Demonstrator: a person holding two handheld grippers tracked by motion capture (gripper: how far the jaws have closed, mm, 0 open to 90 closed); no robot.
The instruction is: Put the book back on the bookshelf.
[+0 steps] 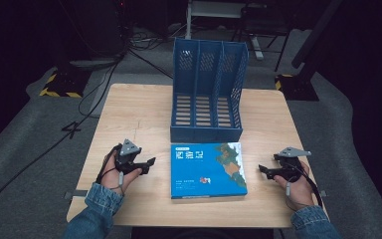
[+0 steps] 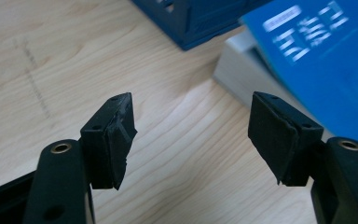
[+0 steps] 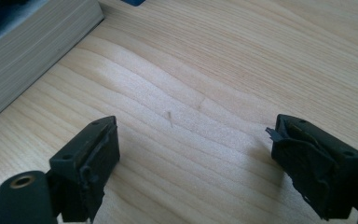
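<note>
The book (image 1: pixel 208 170) lies flat, cover up, near the front middle of the table (image 1: pixel 129 107), just in front of the blue file rack (image 1: pixel 206 94) and between my two grippers, apart from both. I judge it a thick, stiff paperback: fairly heavy for one jaw pair, with a glossy cover that may slip and a page block that can fan or sag if it is pinched at a single corner. The best hold, I judge, is across the thickness at a side edge, one pad under the bottom cover and one on top; the pale page edge (image 3: pixel 32 51) faces my right gripper, and the left edge with its overhanging cover (image 2: pixel 242 70) faces my left one.

My left gripper (image 1: pixel 146 165) rests on the table to the left of the book, jaws apart, nothing between them but bare wood. My right gripper (image 1: pixel 264 171) rests to the right, jaws likewise apart and empty, pointing toward the book.

Hard to make out: the cover lettering is too small and blurred to read; I cannot tell which side is the spine; the rack's three slots appear empty, though their lower fronts are hidden by its front lip.
</note>
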